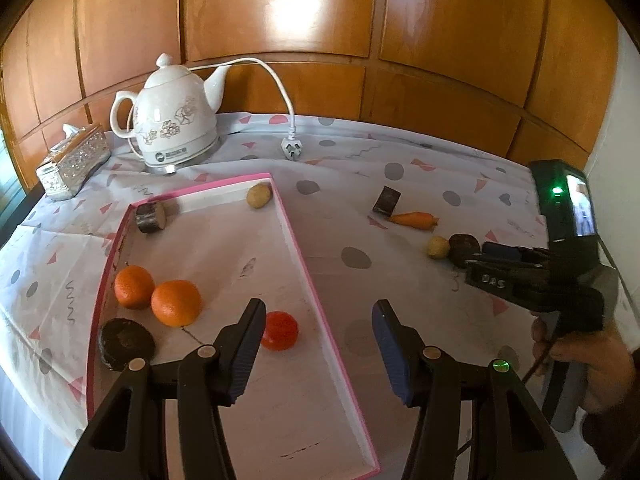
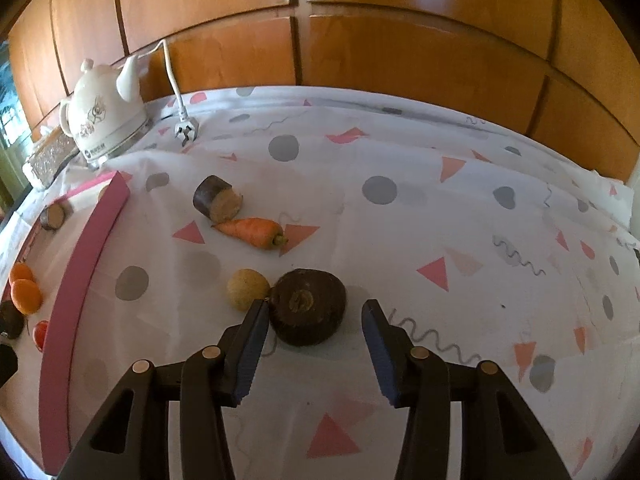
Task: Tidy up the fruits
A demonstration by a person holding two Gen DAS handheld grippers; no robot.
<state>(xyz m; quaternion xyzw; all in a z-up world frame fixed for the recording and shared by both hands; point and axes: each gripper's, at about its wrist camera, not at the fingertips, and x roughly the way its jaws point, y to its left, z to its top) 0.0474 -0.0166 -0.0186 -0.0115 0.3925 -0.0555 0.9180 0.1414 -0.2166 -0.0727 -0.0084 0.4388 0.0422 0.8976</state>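
Observation:
A pink-rimmed white tray [image 1: 304, 264] holds two oranges [image 1: 134, 286], a red fruit [image 1: 280, 330], a potato [image 1: 259, 195] and two dark root pieces [image 1: 126, 344]. My left gripper [image 1: 320, 308] hangs open above the tray's right rim with nothing between its fingers. On the cloth to the right lie a cut dark piece [image 2: 218, 199], a carrot [image 2: 252, 232], a small potato [image 2: 247, 289] and a dark round root [image 2: 307, 306]. My right gripper [image 2: 316, 312] is open around that root: the left pad is at its side, the right pad stands apart.
A white kettle [image 1: 172, 120] with its cord and plug [image 1: 291, 148] and a tissue box [image 1: 74, 162] stand at the back left. Wooden panels close off the table's far side. A hand [image 1: 592, 364] holds the right gripper. The patterned cloth [image 2: 460, 240] stretches right.

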